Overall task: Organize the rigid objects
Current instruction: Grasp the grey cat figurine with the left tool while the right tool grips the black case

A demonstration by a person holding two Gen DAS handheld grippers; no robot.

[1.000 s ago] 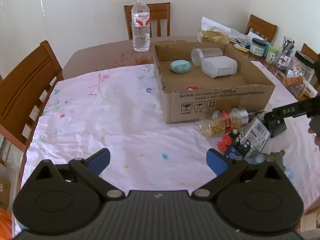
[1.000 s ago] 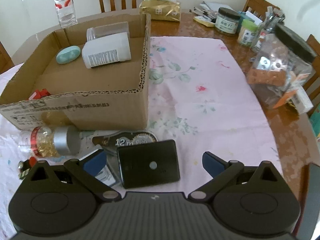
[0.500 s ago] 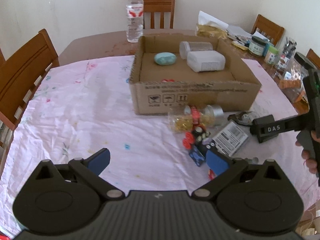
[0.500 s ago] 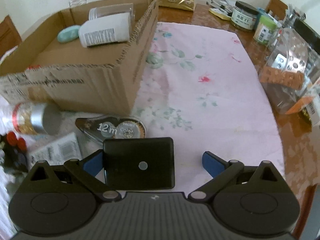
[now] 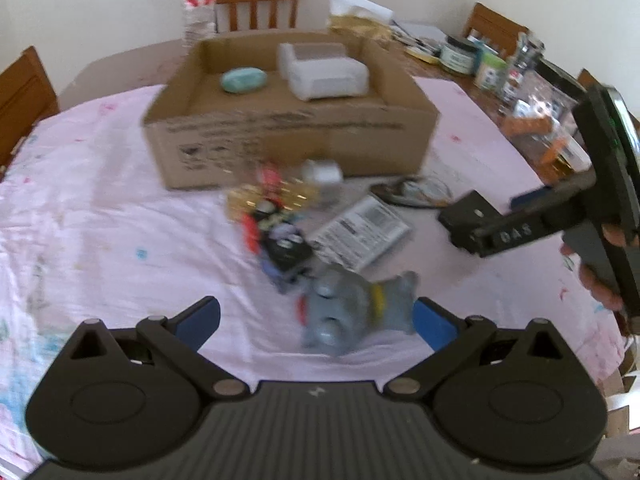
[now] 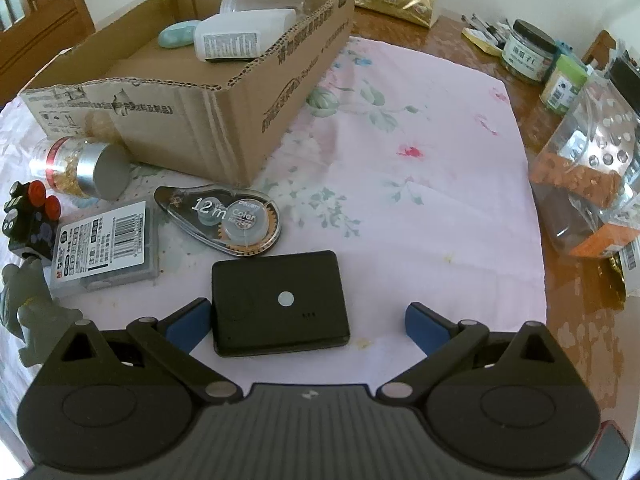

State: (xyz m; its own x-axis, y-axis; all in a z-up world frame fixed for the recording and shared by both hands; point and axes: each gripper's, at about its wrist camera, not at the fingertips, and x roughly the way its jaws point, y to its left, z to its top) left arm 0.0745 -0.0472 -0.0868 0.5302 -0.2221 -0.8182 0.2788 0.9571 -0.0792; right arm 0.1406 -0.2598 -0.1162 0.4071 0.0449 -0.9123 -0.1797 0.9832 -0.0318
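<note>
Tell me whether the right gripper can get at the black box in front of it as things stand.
Probably yes. The right gripper is open, and the black box lies flat on the tablecloth between its fingers, beside the left one. Nothing covers it; the correction tape lies beyond, apart.

"12 m" on tape dispenser [image 6: 224, 220], "DAS" on right gripper [image 5: 516, 236]

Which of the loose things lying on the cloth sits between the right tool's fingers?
The flat black box; the correction tape and grey barcoded pack lie beyond.
</note>
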